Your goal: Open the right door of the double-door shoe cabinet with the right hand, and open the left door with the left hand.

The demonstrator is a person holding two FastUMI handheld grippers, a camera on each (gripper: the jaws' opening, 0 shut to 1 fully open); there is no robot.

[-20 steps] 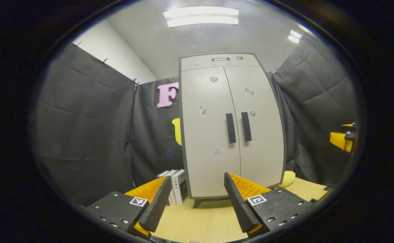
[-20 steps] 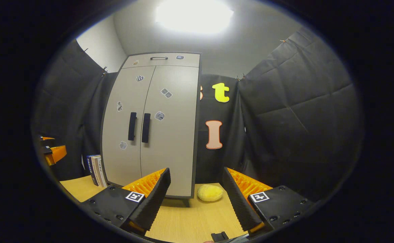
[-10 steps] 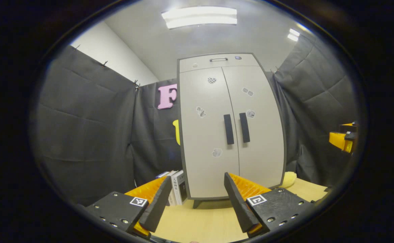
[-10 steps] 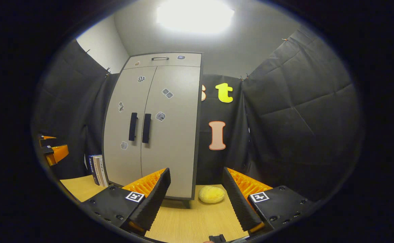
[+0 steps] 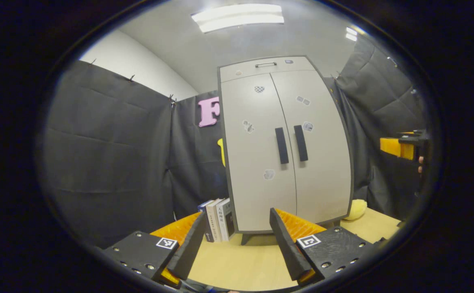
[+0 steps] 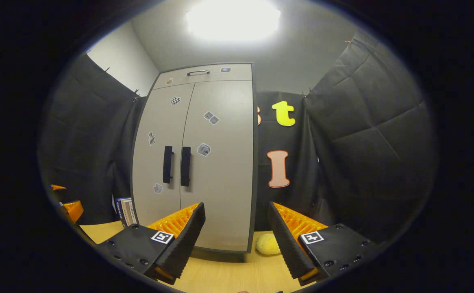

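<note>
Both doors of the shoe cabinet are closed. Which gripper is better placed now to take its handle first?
Probably the left. In the left gripper view the left gripper is open with the left door handle almost straight ahead. In the right gripper view the right door handle sits left of the open right gripper.

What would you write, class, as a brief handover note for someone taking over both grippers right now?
Left gripper: open, holding nothing, short of the cabinet.
Right gripper: open, holding nothing, also short of it.
Tall pale-grey double-door shoe cabinet stands on the light wooden table; both doors shut.
Black vertical bar handles: left door's, right door's.
Done: nothing yet.
Left: right gripper opens the right door, left gripper the left door.
</note>
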